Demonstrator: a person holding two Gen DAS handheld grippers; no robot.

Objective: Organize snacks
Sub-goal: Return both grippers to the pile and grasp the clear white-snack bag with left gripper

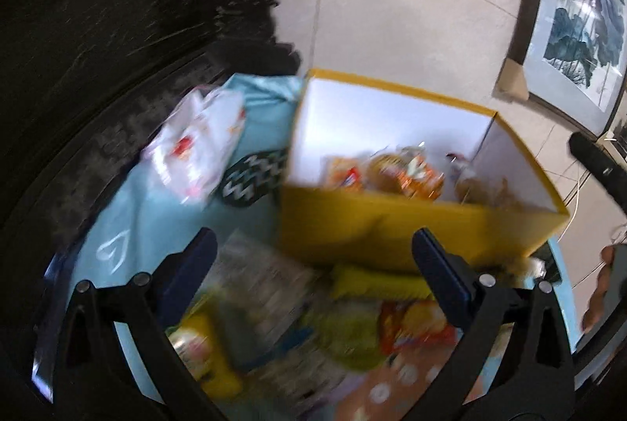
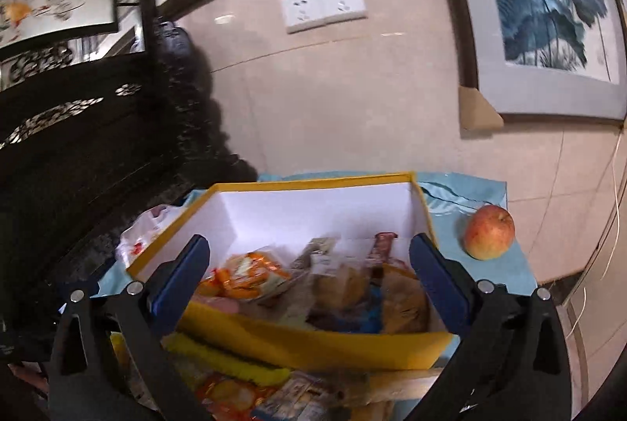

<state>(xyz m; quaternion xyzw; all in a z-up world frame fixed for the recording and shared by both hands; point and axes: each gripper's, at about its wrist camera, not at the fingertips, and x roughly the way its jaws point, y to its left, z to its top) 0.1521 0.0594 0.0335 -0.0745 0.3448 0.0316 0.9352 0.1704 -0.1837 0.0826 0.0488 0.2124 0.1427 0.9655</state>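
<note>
- My left tool (image 1: 313, 260) was wide open and had nothing in it. It hung over the loose snacks on the counter (image 1: 129, 221), which had a blue cloth on it.
- My right tool (image 2: 309, 266) was wide open too, and empty. It pointed at the yellow box (image 2: 313, 342).
- The yellow box sat on the counter, and some snacks were already inside it. I could see an orange packet (image 2: 243, 274) and some brown ones in there.
- More snacks lay in front of the box, just beside its near wall. One was a long yellow packet (image 2: 223, 356).
- That yellow packet lay flat. Its long side ran along the front of the box, from left to right in the right wrist view.
- I thought a grab across its short side would work best. A grab from end to end could miss, since it looked too long for the tool.
- The loose snacks were piled close together, so I could pinch two at once, or push one off the counter.
- The left view was blurry, so I could aim badly and bump the box.
- An apple (image 2: 490, 231) sat near the counter's edge, right of the box. A bump to the box could make it roll off.
</note>
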